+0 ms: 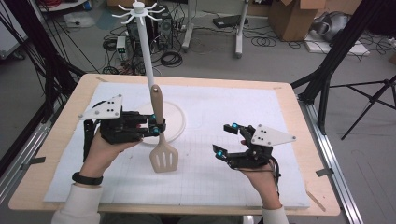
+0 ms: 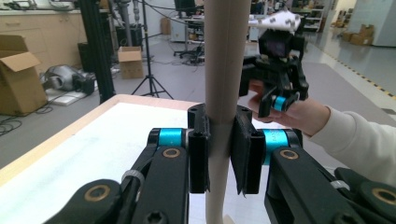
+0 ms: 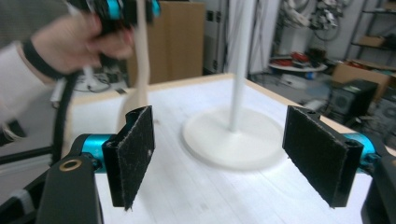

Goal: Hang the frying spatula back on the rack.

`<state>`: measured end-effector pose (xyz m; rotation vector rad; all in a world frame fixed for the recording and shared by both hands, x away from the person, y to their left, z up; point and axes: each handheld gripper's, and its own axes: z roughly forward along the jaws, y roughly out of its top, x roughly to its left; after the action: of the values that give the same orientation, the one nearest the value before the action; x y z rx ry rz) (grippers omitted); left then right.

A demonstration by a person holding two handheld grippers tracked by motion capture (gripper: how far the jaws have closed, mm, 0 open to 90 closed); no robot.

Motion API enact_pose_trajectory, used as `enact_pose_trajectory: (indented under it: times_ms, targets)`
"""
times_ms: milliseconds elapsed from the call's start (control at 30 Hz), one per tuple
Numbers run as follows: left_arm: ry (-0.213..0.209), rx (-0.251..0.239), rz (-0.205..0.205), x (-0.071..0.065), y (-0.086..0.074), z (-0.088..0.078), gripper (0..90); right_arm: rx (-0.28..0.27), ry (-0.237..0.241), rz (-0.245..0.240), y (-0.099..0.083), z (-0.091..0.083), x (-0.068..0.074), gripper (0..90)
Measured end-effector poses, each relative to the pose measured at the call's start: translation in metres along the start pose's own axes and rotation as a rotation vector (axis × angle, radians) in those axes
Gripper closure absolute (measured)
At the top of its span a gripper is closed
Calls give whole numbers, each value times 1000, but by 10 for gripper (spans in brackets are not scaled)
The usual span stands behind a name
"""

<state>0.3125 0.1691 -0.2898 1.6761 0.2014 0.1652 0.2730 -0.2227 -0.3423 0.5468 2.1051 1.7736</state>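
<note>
A pale wooden slotted spatula [image 1: 163,157] stands nearly upright, blade down on the white mat. My left gripper [image 1: 157,126] is shut on its handle. In the left gripper view the handle [image 2: 224,70] rises between the closed pads of the left gripper [image 2: 224,154]. My right gripper [image 1: 225,138] is held open above the mat to the right, with nothing between its jaws. In the right gripper view the right gripper [image 3: 229,156] faces the spatula [image 3: 139,74] and the white hook stand [image 3: 233,140].
The white hook stand has a round base [image 1: 176,122], a thin pole [image 1: 146,56] and a ring of hooks [image 1: 138,10] on top, just behind the spatula. A white gridded mat [image 1: 210,182] covers the wooden table [image 1: 56,140]. Tripods, cables and boxes stand on the floor around.
</note>
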Motion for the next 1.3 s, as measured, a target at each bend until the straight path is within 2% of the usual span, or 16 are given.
enact_pose_trajectory:
  times_ms: [167,267,400,533,633,800,933,1067,1200,1300]
  targets:
    - [20,13,6,11,10,-6,778,19,-24,24,-23,-13,-10,232]
    - [40,17,0,18,18,-8,778,37,-59,41,-39,-20,-15,221]
    - [45,13,6,24,31,-9,779,45,-79,62,-49,-24,-19,211]
    - [62,8,5,30,42,-8,778,48,-77,59,-56,-25,-21,209]
    - [64,-4,-5,38,47,-9,779,62,-84,63,-59,-26,-22,208]
    - [87,-6,-24,51,59,-10,778,39,-89,69,-59,-30,-24,209]
    - [96,-3,-32,57,67,-8,779,46,-88,78,-60,-29,-25,208]
    - [104,-19,-48,62,69,-9,778,47,-88,70,-59,-28,-24,207]
    - [108,0,-54,68,70,-9,779,40,-86,77,-59,-29,-25,208]
    - [109,-12,-66,73,68,-8,779,35,-85,81,-59,-30,-26,208]
